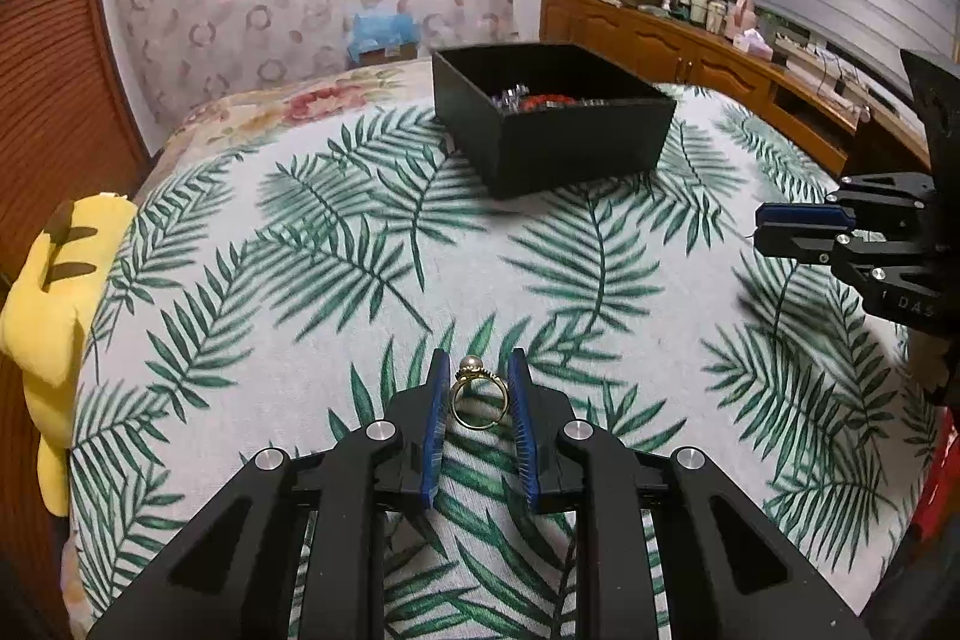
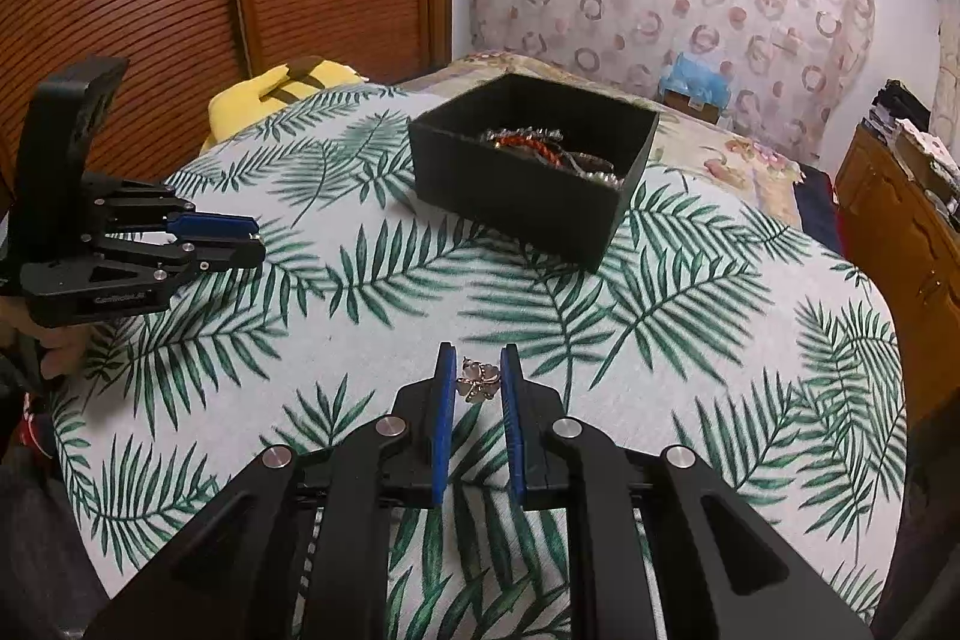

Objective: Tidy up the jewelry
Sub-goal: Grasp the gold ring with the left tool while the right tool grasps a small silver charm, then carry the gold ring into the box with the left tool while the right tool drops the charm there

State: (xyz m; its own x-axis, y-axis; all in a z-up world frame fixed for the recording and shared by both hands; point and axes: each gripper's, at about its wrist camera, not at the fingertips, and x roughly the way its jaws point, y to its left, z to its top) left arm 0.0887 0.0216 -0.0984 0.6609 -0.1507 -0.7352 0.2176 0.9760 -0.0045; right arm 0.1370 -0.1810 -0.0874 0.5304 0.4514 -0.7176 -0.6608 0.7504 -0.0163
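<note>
The left gripper (image 1: 479, 370) holds a gold ring (image 1: 477, 396) between its blue pads (image 1: 437, 421), jaws narrowed onto the band; a small pearl sits at the ring's top. The right gripper (image 2: 478, 367) pinches a flower-shaped piece (image 2: 478, 380) of pale petals in a gold setting, jaws narrowed on it near the tips. Whether this piece is a ring or an earring cannot be told.

Both grippers hang over a cloth (image 1: 300, 250) printed with green palm leaves. In the left wrist view the right gripper (image 1: 759, 232) appears at the right edge, well apart from the left one; in the right wrist view the left gripper (image 2: 259, 244) appears at the left edge.

A black box (image 1: 576, 148) stands open on the cloth beyond both grippers, well apart from them. It has no lid on it. Inside lies a heap of jewelry: a red beaded strand (image 2: 528, 142), silvery pieces (image 1: 510, 95) and a string of pale beads (image 2: 600, 177) against the near right wall. The items overlap, so their number cannot be told.

A yellow plush toy (image 1: 54, 316) lies at the cloth's left edge.
</note>
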